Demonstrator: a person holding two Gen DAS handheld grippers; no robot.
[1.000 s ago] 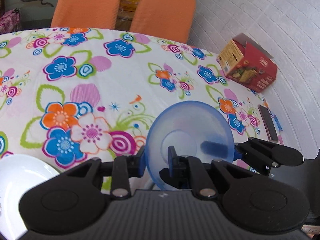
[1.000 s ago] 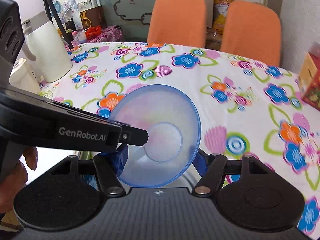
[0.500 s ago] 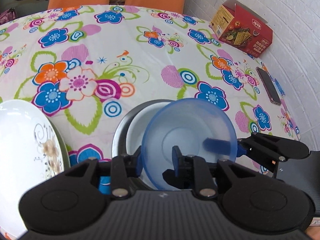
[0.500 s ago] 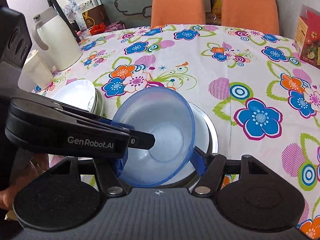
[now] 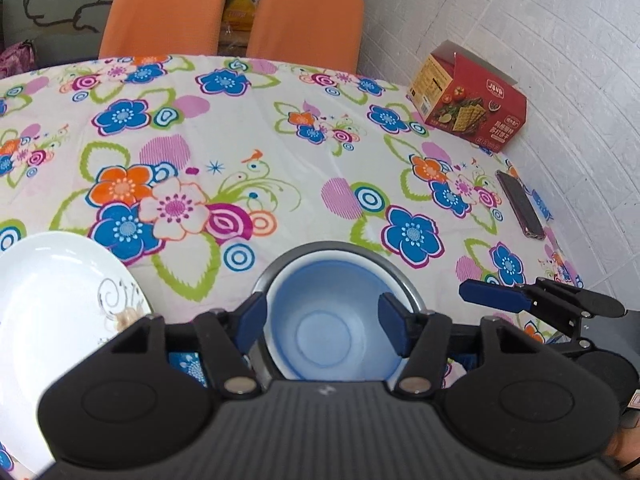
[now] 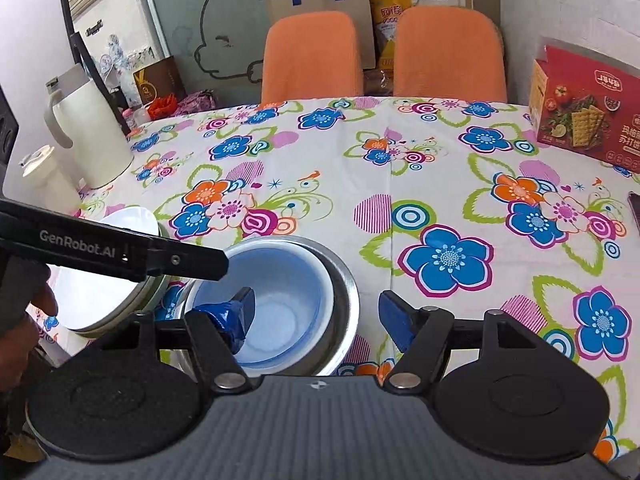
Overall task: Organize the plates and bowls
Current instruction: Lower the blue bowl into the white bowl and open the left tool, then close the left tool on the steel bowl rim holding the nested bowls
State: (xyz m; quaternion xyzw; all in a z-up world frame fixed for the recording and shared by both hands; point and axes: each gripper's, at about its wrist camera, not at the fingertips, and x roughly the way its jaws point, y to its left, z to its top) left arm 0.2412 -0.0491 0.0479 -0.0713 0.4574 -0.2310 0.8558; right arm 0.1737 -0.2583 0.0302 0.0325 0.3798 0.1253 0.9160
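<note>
A translucent blue bowl (image 5: 328, 320) (image 6: 280, 304) sits nested inside a white bowl (image 6: 320, 268), which rests in a steel bowl (image 5: 408, 292) (image 6: 348, 292) near the table's front edge. My left gripper (image 5: 322, 324) is open, its fingers spread to either side of the blue bowl and holding nothing. My right gripper (image 6: 316, 318) is open too: one fingertip (image 6: 236, 316) hangs over the bowl's inside, the other is outside the steel rim. A white plate (image 5: 52, 312) (image 6: 100, 288) with a brown motif lies on a stack to the left.
A red cracker box (image 5: 468, 108) and a phone (image 5: 520, 204) lie at the table's right side. A white kettle (image 6: 92, 136) and a smaller jug (image 6: 44, 180) stand at the far left. Two orange chairs (image 6: 312, 56) are behind the flowered tablecloth (image 5: 280, 152).
Both grippers carried the blue bowl down into the white bowl in the steel bowl. Both then opened and let go of it.
</note>
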